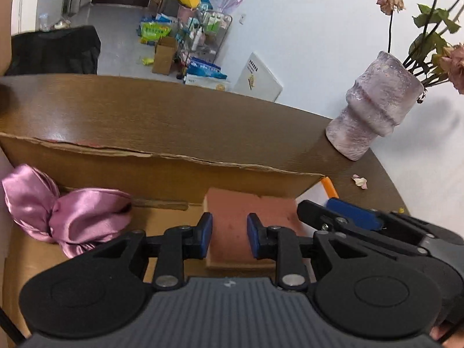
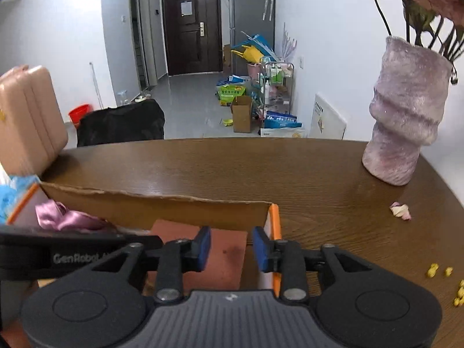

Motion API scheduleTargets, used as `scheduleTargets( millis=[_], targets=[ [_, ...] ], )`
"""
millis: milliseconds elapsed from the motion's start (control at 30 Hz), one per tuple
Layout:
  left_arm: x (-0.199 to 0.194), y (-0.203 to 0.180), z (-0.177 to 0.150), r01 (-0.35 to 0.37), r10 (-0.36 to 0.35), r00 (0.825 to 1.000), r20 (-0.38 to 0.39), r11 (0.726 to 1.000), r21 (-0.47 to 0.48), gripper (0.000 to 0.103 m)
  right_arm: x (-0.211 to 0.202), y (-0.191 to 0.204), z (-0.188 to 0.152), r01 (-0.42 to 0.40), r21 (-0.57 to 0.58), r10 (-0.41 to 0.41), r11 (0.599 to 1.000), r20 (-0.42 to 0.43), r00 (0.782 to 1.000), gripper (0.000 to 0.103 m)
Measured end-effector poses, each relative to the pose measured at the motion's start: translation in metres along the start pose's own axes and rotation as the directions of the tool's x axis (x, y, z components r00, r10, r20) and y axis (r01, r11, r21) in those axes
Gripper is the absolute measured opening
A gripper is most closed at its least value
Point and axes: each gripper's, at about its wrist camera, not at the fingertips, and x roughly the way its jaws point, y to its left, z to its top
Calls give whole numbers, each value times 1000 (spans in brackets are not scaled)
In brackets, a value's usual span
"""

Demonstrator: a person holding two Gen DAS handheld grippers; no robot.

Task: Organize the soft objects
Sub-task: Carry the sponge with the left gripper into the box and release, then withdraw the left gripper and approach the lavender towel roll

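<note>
A pink-brown sponge (image 1: 246, 208) lies flat inside an open cardboard box (image 1: 162, 171); it also shows in the right wrist view (image 2: 223, 252). A pink satin cloth (image 1: 58, 211) lies in the box to the left, and it also shows in the right wrist view (image 2: 66, 217). My left gripper (image 1: 229, 235) is open, its pads just above the sponge with a gap between them. My right gripper (image 2: 231, 248) is open over the sponge's right part, beside the box's right wall (image 2: 274, 223). The right gripper also shows at the right in the left wrist view (image 1: 342, 211).
The box stands on a brown wooden table (image 2: 290, 168). A mauve vase (image 2: 406, 116) with dried roses stands at the far right. Fallen petals (image 2: 401, 210) and yellow bits (image 2: 435, 271) lie on the table. A pink case (image 2: 26, 116) stands at the left.
</note>
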Motion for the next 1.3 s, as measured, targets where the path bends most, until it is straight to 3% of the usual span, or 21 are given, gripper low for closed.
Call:
scheduleTargets(
  millis=[100,167,333,400,433,500,600,733,833,900,967,1033,1167,1300],
  targets=[
    [-19,-1,-3,-19,17,999,32,998,68,33,-15,1,0,23,-28,-21,999,44,999,37],
    [-43,-2,-1,-68,58,994,89,991,114,41,-29,-3,6,15,-29,-13,999,69,998,42],
    [-116,-2,6,-174,141,968,207,973,153,47,-89,-2,19,19,-38,-14,999,137,991,51],
    [-150,-4,4,-212,165,951,260,963,166,54,-117,0,21,24,-51,-16,998,168,986,68],
    [-165,-6,2,-227,172,942,288,959,168,63,-134,2,20,29,-60,-17,998,188,982,75],
    [-201,-10,-5,-273,199,911,361,947,168,73,-161,4,16,41,-79,-21,996,234,972,91],
    [-243,-19,-15,-317,215,877,429,931,181,82,-197,6,10,68,-81,-44,994,275,960,100],
    [-285,-29,-39,-356,231,844,483,917,183,98,-237,16,-4,146,-47,-126,988,298,946,103],
    [-310,-31,-62,-378,236,823,518,906,189,99,-262,25,-16,150,-57,-131,987,252,959,103],
    [-327,-29,-80,-386,237,814,531,903,187,99,-274,30,-22,65,-104,-49,992,144,988,103],
    [-345,-25,-102,-388,236,803,547,905,178,99,-290,31,-35,17,-84,-9,996,104,995,103],
    [-362,-18,-128,-393,243,788,566,906,158,99,-315,38,-62,76,-80,-59,994,204,977,103],
    [-389,-17,-195,-419,225,730,645,894,162,99,-352,56,-120,184,-129,-124,974,372,920,103],
    [-399,-12,-263,-379,201,711,674,917,127,103,-387,64,-187,114,-107,-49,988,484,874,103]
  ],
)
